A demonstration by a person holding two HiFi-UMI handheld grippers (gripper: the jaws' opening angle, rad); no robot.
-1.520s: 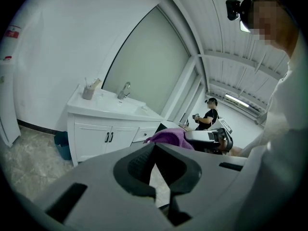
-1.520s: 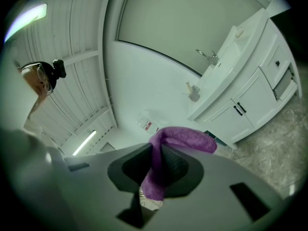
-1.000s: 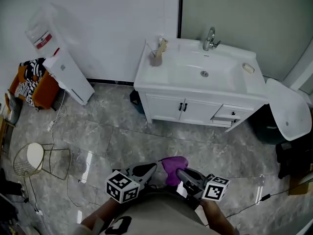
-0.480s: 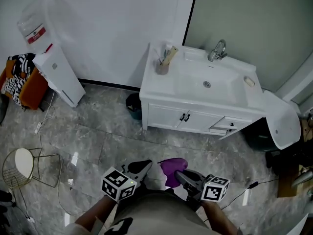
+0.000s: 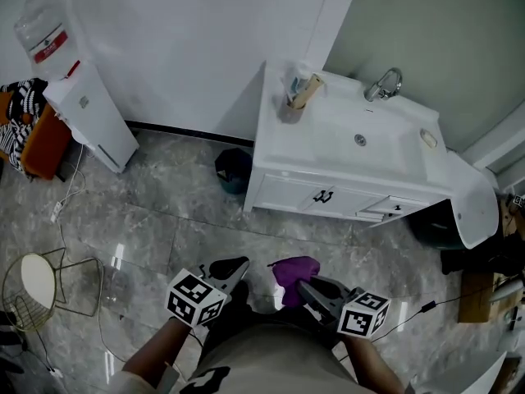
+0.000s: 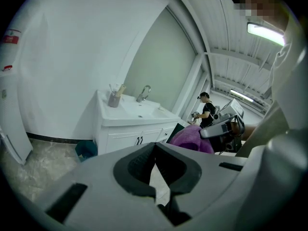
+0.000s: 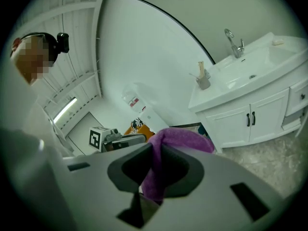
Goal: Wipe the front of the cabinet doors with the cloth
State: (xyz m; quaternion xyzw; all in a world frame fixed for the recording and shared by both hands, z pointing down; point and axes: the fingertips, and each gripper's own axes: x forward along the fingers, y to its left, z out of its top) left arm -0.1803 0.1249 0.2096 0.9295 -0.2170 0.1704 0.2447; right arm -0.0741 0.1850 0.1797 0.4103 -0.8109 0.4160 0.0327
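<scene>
Fingers [image 7: 129, 171] of the right gripper [image 5: 310, 289] are clamped on the purple cloth [image 5: 292, 270], which bunches at the bottom centre of the head view. The left gripper [image 5: 235, 267] beside it has its fingers pressed together on nothing. The white cabinet doors [image 5: 324, 197] under the sink [image 5: 353, 138] stand well apart, up-frame across the floor; the cloth-carrying right gripper looks nearer them.

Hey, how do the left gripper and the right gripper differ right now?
The right gripper has its jaws clamped on the purple cloth; the left gripper has its jaws together on nothing. The cloth bunches up beyond the right gripper's tips; nothing sticks out of the left gripper. Both face the white sink cabinet, short of its doors.
</scene>
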